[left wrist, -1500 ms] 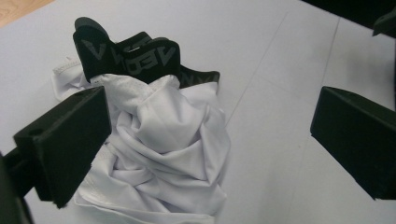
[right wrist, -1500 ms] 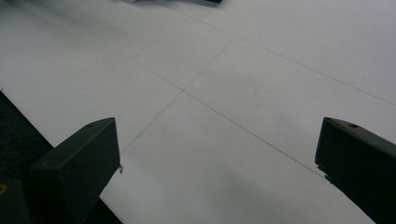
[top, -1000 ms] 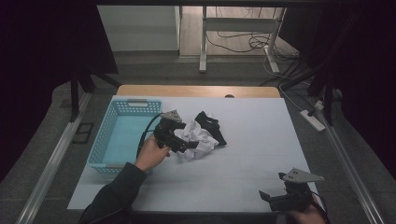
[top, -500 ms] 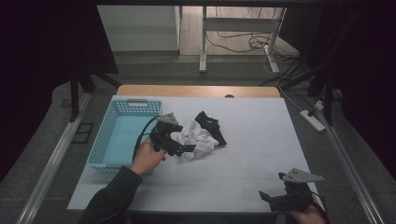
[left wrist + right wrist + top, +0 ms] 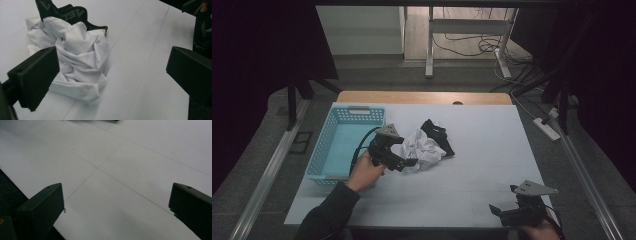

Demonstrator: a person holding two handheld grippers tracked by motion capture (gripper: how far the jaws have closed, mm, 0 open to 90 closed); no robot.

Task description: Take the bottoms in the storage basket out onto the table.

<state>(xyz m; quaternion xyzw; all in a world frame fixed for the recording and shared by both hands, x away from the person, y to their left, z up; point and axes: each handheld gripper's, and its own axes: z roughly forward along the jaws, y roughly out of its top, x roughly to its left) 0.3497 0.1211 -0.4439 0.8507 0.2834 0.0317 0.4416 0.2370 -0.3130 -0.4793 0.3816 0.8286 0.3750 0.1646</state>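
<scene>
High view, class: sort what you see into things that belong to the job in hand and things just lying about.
In the job:
- left claw, open
- crumpled white garment with black band
- blue basket beside it

Lying about:
- right claw, open over bare table
- power strip on the floor

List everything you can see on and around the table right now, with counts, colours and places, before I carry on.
garment: one, white with a black waistband, crumpled near the middle of the table, right of the basket.
basket: one, light blue plastic mesh, at the table's left edge; nothing visible in it.
table: one, white top with a wooden strip along the far edge.
power strip: one, white, on the floor right of the table.
left gripper: one, black, jaws wide apart, at the garment's left side with the cloth between the jaws, not clamped.
right gripper: one, black, jaws wide apart, over bare table at the near right corner.
</scene>
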